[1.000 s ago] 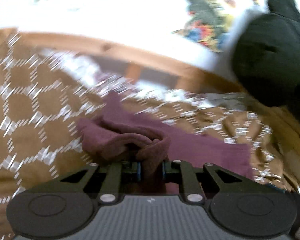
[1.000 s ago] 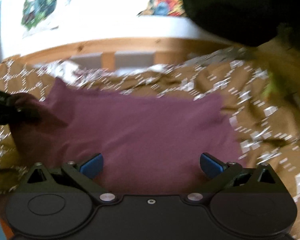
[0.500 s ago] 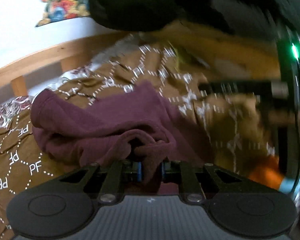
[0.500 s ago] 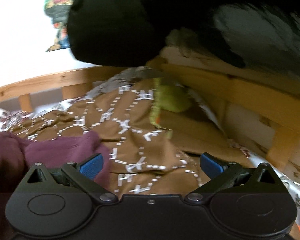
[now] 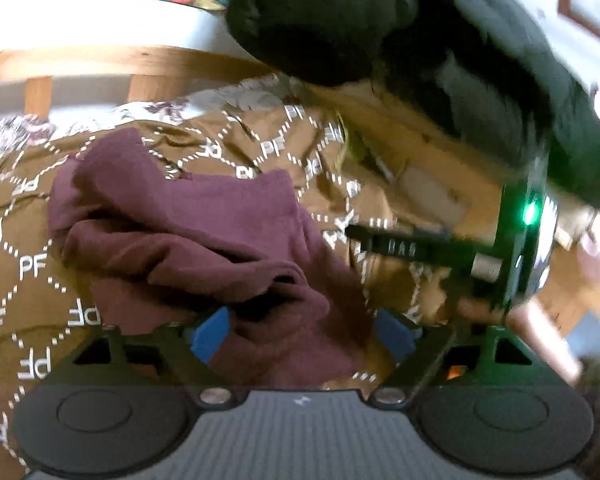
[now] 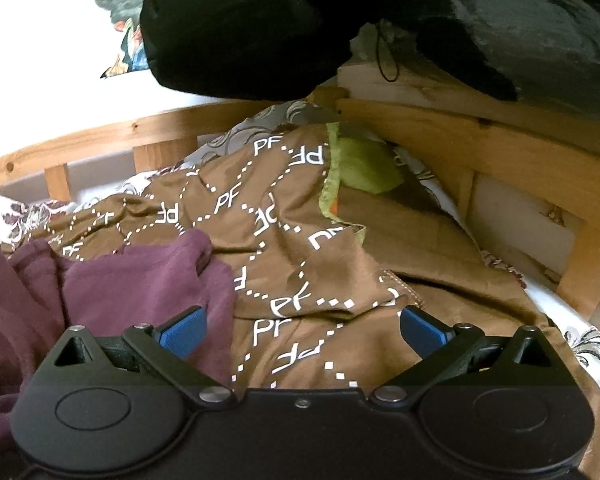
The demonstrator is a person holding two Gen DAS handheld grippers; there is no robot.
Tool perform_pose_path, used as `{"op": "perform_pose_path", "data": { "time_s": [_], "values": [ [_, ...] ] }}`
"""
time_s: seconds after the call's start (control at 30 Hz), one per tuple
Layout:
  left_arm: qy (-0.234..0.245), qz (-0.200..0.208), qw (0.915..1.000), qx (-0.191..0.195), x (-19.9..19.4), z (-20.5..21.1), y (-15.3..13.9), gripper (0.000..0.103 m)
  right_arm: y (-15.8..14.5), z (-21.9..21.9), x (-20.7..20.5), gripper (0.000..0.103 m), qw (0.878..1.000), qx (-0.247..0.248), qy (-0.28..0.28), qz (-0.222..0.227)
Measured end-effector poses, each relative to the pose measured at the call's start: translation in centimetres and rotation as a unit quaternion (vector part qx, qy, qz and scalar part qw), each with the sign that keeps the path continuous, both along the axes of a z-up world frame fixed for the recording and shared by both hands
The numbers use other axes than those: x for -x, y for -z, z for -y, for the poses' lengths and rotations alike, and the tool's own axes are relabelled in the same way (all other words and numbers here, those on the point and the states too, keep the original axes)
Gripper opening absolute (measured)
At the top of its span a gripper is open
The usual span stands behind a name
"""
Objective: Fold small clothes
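the maroon garment (image 5: 188,236) looks soft and floppy on the brown bedspread (image 5: 28,240). left gripper (image 5: 304,330) jaws, just opening, stand spread around a fold. right gripper (image 6: 302,330), spread wide beside the garment, holds nothing; pinch a corner.

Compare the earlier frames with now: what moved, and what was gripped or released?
The left gripper, earlier pinched shut on a bunch of the maroon garment, has just been opening; the cloth lies loose between its spread blue pads. It carried that edge across, so the garment went from spread flat to doubled over and rumpled. The right gripper swung off the garment toward the brown bedspread. Unchanged: right jaws open and empty.
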State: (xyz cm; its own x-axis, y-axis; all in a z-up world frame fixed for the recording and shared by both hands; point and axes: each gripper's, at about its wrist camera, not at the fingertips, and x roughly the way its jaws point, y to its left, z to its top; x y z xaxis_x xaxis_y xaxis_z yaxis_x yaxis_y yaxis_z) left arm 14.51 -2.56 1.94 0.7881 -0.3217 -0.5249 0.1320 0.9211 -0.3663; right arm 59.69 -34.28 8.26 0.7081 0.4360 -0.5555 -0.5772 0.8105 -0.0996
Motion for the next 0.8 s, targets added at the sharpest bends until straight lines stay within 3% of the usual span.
{"op": "perform_pose_path", "data": {
  "time_s": [0.13,0.27,0.37,0.47,0.57,0.7,0.8],
  "values": [
    [-0.073,-0.015,0.9951,0.065,-0.5,-3.7,0.1,0.09,0.2,-0.1,0.2,0.102,1.0,-0.002,-0.002,-0.008],
    [-0.154,-0.055,0.9772,0.135,-2.7,-7.8,1.3,0.089,0.5,-0.5,0.5,0.102,1.0,0.004,-0.009,-0.01],
    [-0.179,-0.073,0.9656,0.174,-4.7,-10.0,2.4,0.089,0.8,-0.7,0.5,0.102,1.0,0.01,-0.013,-0.014],
    [-0.173,-0.078,0.96,0.206,-6.4,-10.7,3.0,0.088,1.1,-0.7,0.3,0.102,1.0,0.012,-0.014,-0.019],
    [-0.141,-0.057,0.9697,0.191,-8.2,-9.7,2.1,0.088,1.3,-0.7,0.2,0.102,1.0,0.015,-0.012,-0.02],
    [-0.067,-0.029,0.9888,0.13,-11.1,-6.4,0.0,0.087,1.4,-0.4,0.1,0.102,1.0,0.013,0.001,-0.017],
    [-0.034,0.001,0.9919,0.122,-11.7,-4.4,-1.4,0.086,1.2,0.1,-0.2,0.102,1.0,0.009,0.015,-0.011]
  ]
}}
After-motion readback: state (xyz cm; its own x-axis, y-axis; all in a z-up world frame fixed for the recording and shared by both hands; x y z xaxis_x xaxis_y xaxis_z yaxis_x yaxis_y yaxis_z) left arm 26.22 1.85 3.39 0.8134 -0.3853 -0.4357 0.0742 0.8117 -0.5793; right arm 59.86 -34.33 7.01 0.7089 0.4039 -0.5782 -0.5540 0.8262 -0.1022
